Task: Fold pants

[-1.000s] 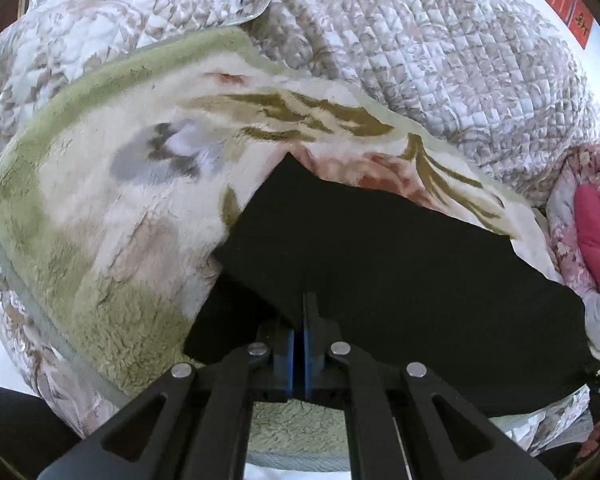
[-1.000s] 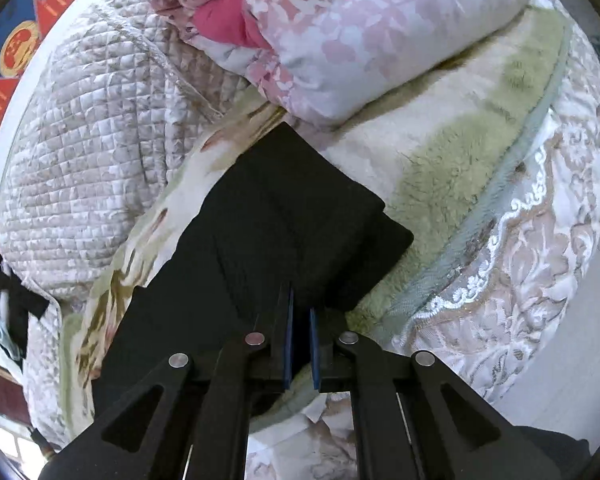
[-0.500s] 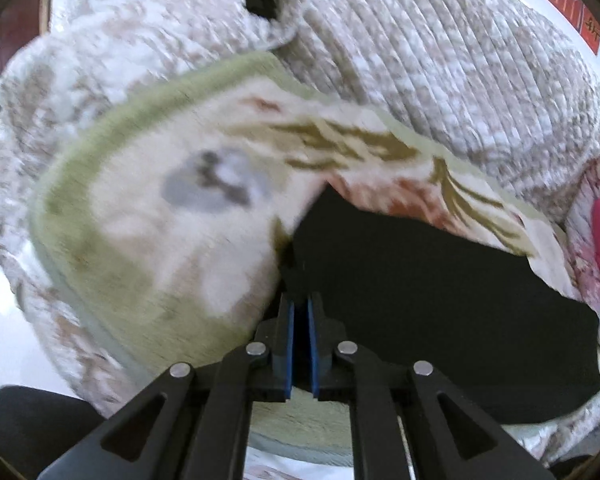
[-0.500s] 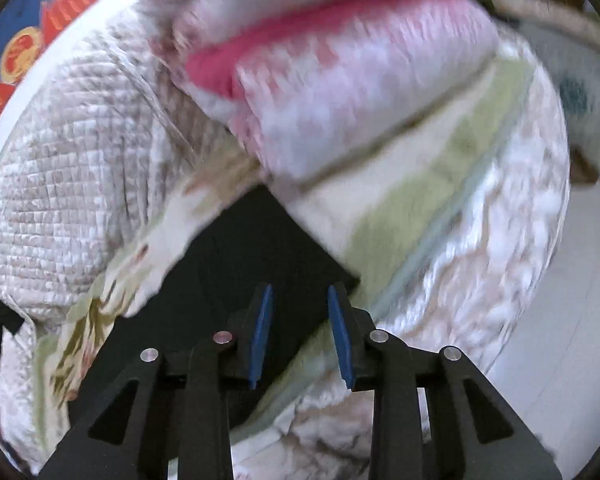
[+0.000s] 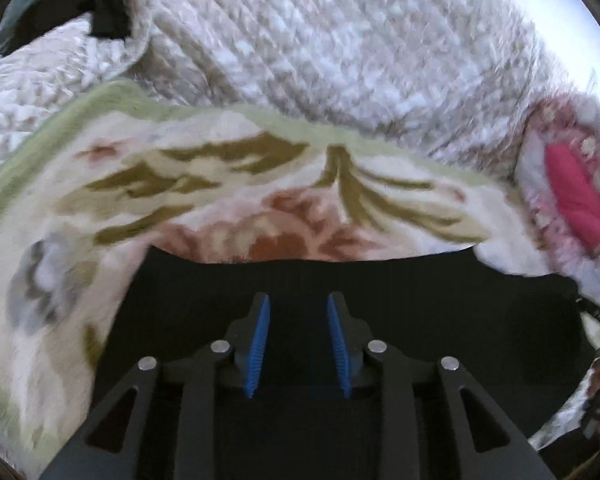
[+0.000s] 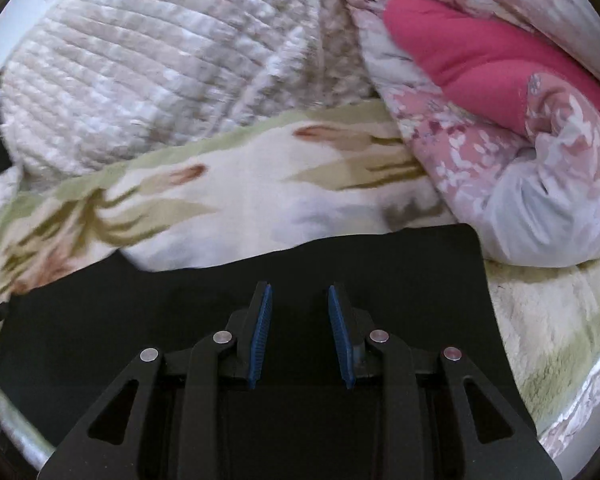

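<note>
The black pants (image 5: pixel 420 292) lie flat as a long folded strip on a floral fleece blanket (image 5: pixel 220 184). They also show in the right wrist view (image 6: pixel 380 264), with a squared end at the right. My left gripper (image 5: pixel 299 300) is open and empty, hovering over the pants. My right gripper (image 6: pixel 300 290) is open and empty too, over the pants near their right end. The blue pads (image 6: pixel 265 320) hold nothing.
A quilted beige cover (image 5: pixel 340 40) is heaped behind the blanket. A pink floral duvet with a magenta lining (image 6: pixel 480 64) lies at the right, touching the pants' far right corner. The bed's edge with a lace-patterned sheet (image 6: pixel 580 412) is at the lower right.
Both grippers have opened and let go of the pants. Both have swung round to face the pants squarely, and the pants now lie flat in one long strip.
</note>
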Demonstrator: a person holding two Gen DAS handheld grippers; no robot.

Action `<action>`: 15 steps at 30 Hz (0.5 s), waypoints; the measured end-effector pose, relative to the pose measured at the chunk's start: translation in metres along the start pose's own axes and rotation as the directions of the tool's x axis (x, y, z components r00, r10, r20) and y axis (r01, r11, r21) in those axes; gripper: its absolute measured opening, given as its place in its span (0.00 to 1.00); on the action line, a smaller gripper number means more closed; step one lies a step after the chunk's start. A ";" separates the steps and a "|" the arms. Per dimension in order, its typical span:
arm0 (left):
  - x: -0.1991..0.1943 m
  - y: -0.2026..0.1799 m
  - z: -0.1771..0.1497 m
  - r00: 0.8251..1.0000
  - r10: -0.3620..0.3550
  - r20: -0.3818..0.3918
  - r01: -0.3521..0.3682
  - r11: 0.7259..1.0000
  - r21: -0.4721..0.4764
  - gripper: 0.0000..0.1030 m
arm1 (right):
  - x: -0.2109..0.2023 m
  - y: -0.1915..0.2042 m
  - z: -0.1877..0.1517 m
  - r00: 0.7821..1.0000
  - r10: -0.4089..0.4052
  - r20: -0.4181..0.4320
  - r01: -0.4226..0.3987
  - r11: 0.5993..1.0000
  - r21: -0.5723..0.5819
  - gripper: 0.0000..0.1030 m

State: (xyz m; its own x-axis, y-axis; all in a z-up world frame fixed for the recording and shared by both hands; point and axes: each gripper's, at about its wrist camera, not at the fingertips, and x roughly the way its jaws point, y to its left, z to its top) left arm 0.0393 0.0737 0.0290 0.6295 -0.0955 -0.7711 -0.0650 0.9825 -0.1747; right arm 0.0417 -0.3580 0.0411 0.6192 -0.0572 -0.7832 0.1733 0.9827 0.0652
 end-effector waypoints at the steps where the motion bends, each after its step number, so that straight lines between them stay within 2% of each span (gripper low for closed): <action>1: 0.012 0.004 -0.001 0.999 0.024 -0.032 -0.024 1.000 -0.016 0.32 | 0.004 -0.006 0.000 1.000 -0.003 -0.014 0.003 1.000 0.028 0.29; 2: 0.019 0.009 -0.004 0.999 0.021 -0.049 -0.023 0.999 -0.035 0.35 | 0.006 -0.015 0.000 0.999 0.033 -0.017 -0.032 0.997 0.069 0.29; 3: 0.021 0.014 -0.005 0.999 0.006 -0.038 -0.009 0.998 -0.059 0.41 | 0.005 -0.017 0.001 0.999 0.042 -0.013 -0.041 0.996 0.084 0.29; 4: 0.020 0.019 -0.005 1.000 0.019 -0.021 -0.020 0.997 -0.076 0.44 | 0.002 -0.016 0.002 1.000 0.030 0.002 -0.030 0.997 0.075 0.29; 7: 0.012 0.033 -0.003 0.998 0.070 -0.004 -0.069 0.990 -0.122 0.44 | -0.010 -0.002 -0.001 0.999 0.005 0.044 -0.005 1.000 0.009 0.29; 11: -0.002 0.050 -0.012 0.997 0.079 0.008 -0.076 0.981 -0.177 0.42 | -0.018 0.021 -0.010 0.992 0.118 0.041 -0.116 0.992 -0.044 0.29; 15: -0.018 0.036 -0.030 0.999 0.033 0.028 -0.029 0.992 -0.125 0.42 | -0.025 0.055 -0.026 0.974 0.227 -0.005 -0.225 0.963 -0.147 0.29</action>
State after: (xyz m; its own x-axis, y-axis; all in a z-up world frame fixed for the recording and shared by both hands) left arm 0.0028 0.1063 0.0180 0.6484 -0.0586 -0.7591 -0.1795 0.9572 -0.2272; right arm 0.0159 -0.2979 0.0482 0.6386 0.1682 -0.7510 -0.0854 0.9853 0.1480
